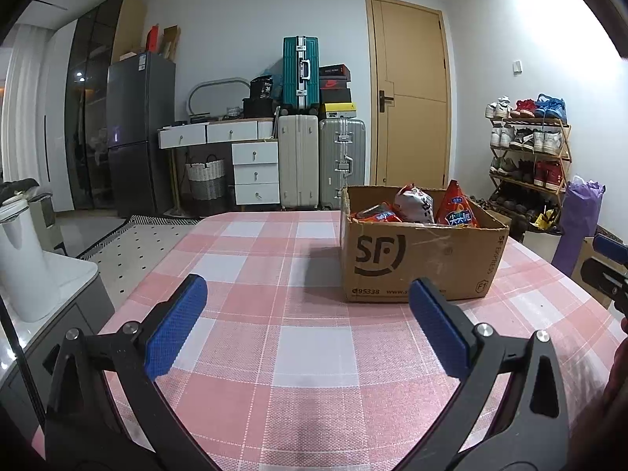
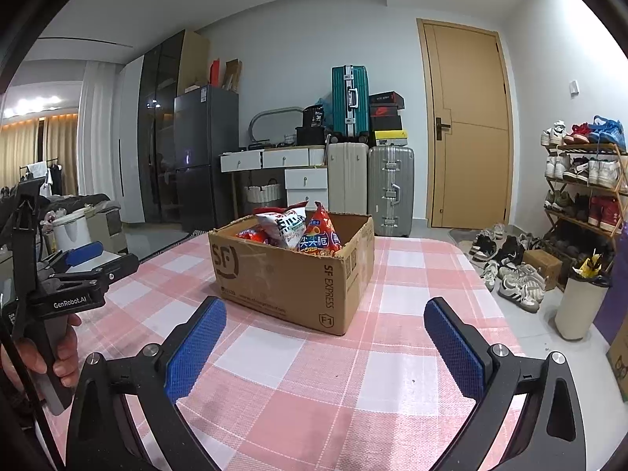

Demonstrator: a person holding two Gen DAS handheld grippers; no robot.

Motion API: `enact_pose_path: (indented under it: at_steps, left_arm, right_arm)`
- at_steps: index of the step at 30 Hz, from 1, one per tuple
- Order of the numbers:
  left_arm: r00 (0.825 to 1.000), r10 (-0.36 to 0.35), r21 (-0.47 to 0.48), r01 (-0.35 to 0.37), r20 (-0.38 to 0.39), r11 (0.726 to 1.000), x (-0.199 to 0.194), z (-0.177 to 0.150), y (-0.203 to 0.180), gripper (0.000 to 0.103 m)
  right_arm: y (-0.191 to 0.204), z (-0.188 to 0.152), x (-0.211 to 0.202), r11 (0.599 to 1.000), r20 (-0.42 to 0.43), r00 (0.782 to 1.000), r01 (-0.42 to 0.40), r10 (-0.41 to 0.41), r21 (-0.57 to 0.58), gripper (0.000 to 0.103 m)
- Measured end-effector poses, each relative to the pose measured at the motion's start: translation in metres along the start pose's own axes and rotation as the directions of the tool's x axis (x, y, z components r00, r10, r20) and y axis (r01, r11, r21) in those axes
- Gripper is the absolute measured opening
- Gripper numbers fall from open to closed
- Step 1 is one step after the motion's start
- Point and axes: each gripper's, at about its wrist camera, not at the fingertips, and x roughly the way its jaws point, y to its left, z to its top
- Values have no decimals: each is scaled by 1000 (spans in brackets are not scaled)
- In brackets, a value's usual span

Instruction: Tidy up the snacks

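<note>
A brown cardboard box (image 1: 422,265) marked SF stands on the pink checked tablecloth (image 1: 314,345), with several snack bags inside. Among them are a red-orange bag (image 1: 457,208) and a white bag (image 1: 416,202). The same box (image 2: 292,271) shows in the right wrist view with its red-orange bag (image 2: 320,231) and white bag (image 2: 284,227). My left gripper (image 1: 308,294) is open above the cloth, to the left of and nearer than the box. My right gripper (image 2: 325,314) is open too, short of the box's near corner. Neither holds anything.
A hand holds the left gripper's handle (image 2: 59,302) at the left of the right wrist view. A white kettle (image 1: 23,259) stands on a side counter beyond the table's left edge. Suitcases (image 1: 322,161), a fridge (image 1: 137,129) and a shoe rack (image 1: 530,157) stand by the walls.
</note>
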Motion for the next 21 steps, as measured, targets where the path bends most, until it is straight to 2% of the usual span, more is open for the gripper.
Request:
enact_pose_path:
  at_steps: [6,9,21]
  left_arm:
    - [1000,1,0,-1,-1,1000,0,0,1,103]
    - [1000,26,-11,-26,0,1000,-1,-1,2,103]
    - [1000,16,-5,-16,-1,1000,2,-2,5,103]
  right_arm:
    - [-1,0,0,1000,-1,1000,-3,3,6,103]
    - [-1,0,0,1000,-2,1000,-6,6,2,103]
    - [0,0,-1,1000,-1,1000,-6,6,-2,103]
